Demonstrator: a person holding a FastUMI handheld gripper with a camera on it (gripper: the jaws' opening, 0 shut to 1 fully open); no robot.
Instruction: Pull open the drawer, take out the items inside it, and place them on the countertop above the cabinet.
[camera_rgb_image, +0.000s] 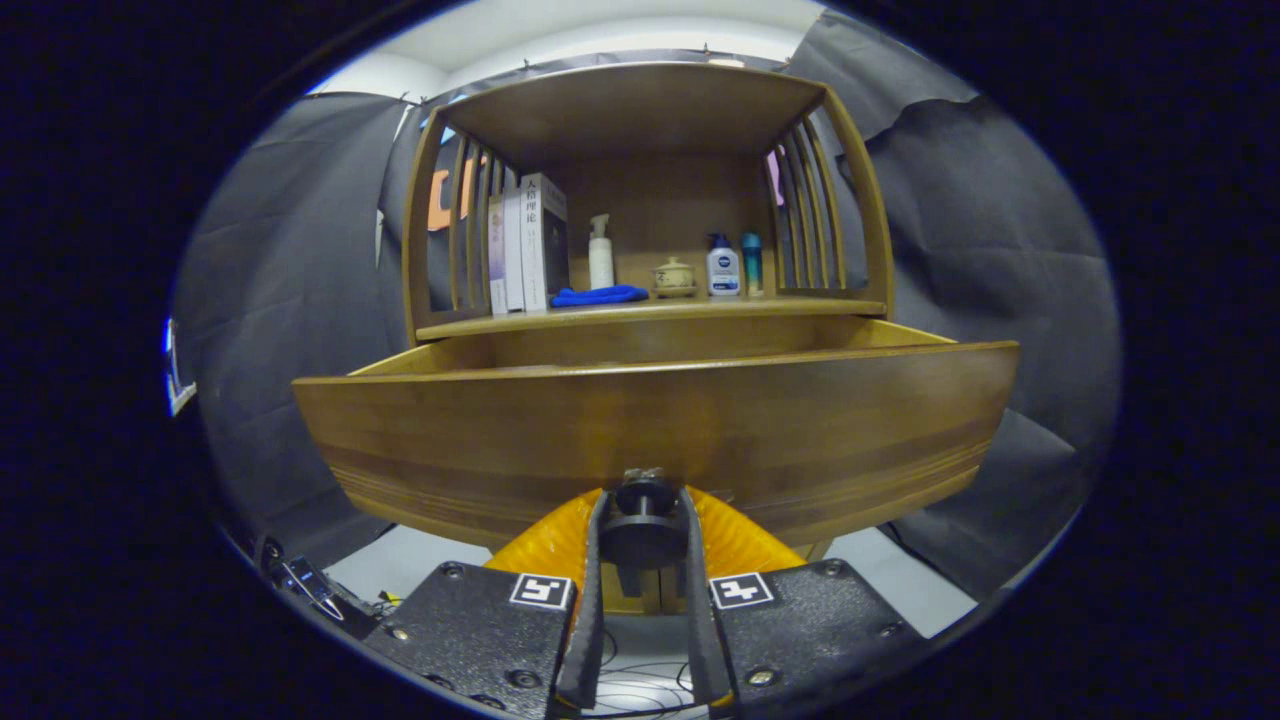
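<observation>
Both fingers clamp drawer knob.

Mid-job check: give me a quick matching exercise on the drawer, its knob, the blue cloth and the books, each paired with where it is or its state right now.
Things:
1. drawer
2. knob
3. blue cloth
4. books

States or places:
A. standing upright on the countertop, beside the slats
B. pulled out
C. between the gripper fingers, both pressing on it
D. lying flat on the countertop by the white pump bottle

Pairs: 1-B, 2-C, 3-D, 4-A
</observation>
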